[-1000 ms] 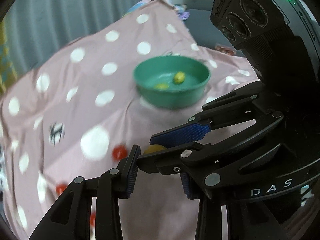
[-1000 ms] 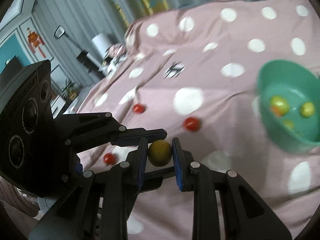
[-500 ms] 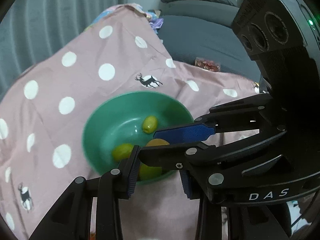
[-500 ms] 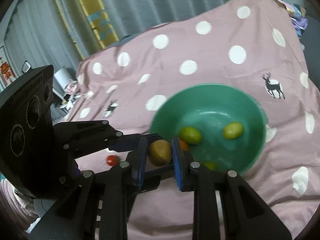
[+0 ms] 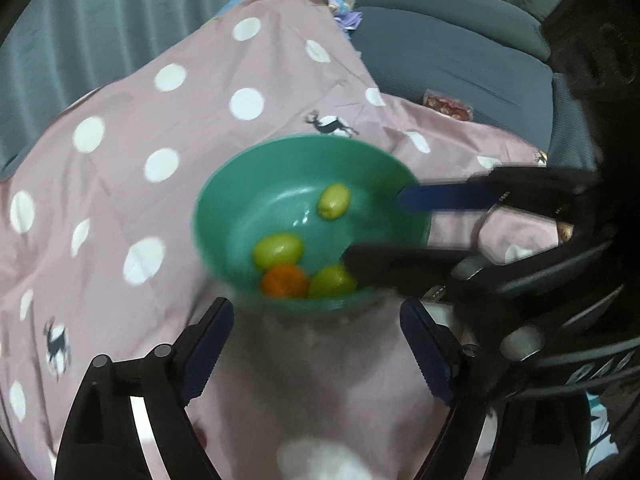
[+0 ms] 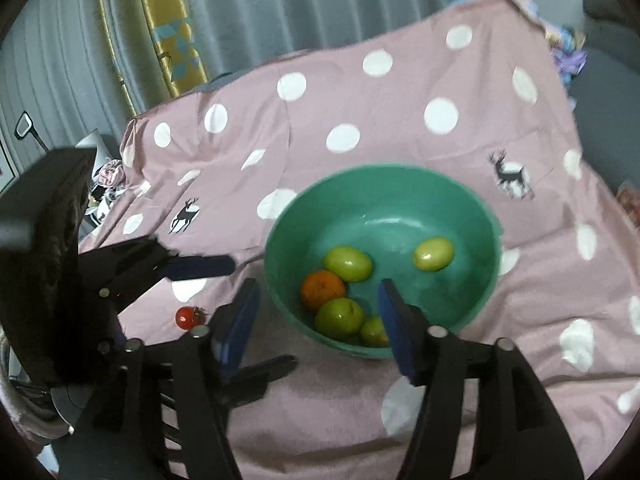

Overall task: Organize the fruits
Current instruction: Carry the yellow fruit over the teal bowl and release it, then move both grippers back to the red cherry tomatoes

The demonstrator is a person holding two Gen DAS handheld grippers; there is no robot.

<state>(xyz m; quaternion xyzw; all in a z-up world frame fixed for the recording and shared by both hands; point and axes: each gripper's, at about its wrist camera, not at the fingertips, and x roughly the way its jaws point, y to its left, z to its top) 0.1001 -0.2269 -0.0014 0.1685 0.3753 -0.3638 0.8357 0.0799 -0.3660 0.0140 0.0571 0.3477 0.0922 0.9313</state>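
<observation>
The round green plastic bowl (image 6: 472,216) on the pink polka-dot cloth (image 6: 360,112) contains 4 green fruits and 1 orange fruit (image 6: 322,289). Left gripper (image 5: 316,344) and right gripper (image 6: 318,312) jaws are opening, nothing between them. No legible writing.

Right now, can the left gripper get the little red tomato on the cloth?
Probably yes. The tomato lies alone on the cloth, outside the bowl, near the left gripper, whose jaws are opening with nothing between them.
</observation>
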